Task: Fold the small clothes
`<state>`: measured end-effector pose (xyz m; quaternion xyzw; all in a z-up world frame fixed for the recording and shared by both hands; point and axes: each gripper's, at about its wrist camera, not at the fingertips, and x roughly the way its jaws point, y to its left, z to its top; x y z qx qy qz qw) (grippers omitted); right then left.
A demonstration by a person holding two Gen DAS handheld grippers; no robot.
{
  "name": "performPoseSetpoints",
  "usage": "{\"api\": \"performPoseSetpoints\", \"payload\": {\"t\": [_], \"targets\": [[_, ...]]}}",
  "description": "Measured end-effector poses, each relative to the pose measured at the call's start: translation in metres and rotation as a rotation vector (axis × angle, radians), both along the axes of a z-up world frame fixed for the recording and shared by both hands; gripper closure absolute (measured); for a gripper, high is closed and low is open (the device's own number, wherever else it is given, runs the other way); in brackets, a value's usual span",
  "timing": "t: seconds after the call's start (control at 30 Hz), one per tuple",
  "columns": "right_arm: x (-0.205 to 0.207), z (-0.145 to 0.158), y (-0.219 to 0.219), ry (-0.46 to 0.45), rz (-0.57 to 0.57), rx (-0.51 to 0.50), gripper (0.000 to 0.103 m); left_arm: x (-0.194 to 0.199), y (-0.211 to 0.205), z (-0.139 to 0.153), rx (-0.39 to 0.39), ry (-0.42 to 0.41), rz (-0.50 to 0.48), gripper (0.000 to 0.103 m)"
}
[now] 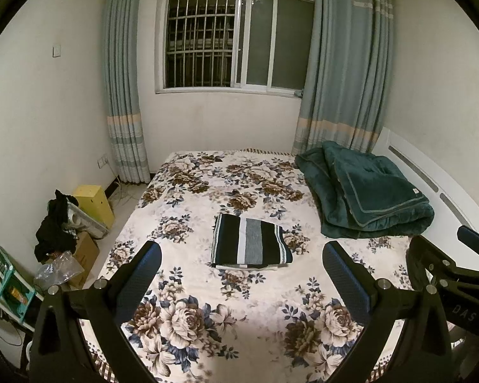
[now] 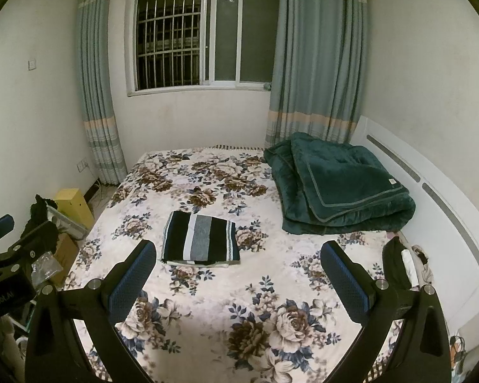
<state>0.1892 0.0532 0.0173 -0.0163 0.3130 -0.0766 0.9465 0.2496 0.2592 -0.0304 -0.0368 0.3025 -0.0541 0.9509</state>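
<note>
Your left gripper (image 1: 242, 266) and right gripper (image 2: 238, 263) both hang spread and empty above the floral bed (image 1: 188, 312) — likely backed off because the striped garment (image 1: 250, 244) lies mid-bed in 1 neat rectangle, apparently folded.

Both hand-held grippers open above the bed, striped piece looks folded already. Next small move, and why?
Probably hold off the striped garment: it lies as a neat flat rectangle on the floral bedspread, with both the left hand-held gripper and the right hand-held gripper open, empty and short of it. I'd swing the right one toward the dark bundle by the headboard, possibly the next piece.
</note>
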Motion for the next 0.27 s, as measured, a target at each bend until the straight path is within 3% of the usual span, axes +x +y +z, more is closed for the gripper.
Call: {"api": "performPoseSetpoints", "payload": {"t": [0.27], "targets": [[-0.0025,-0.0014,0.0004,-0.003,-0.003,0.002,0.000,-0.0013,-0.0005,0.0033,0.006,-0.009,0.003,0.000]]}}
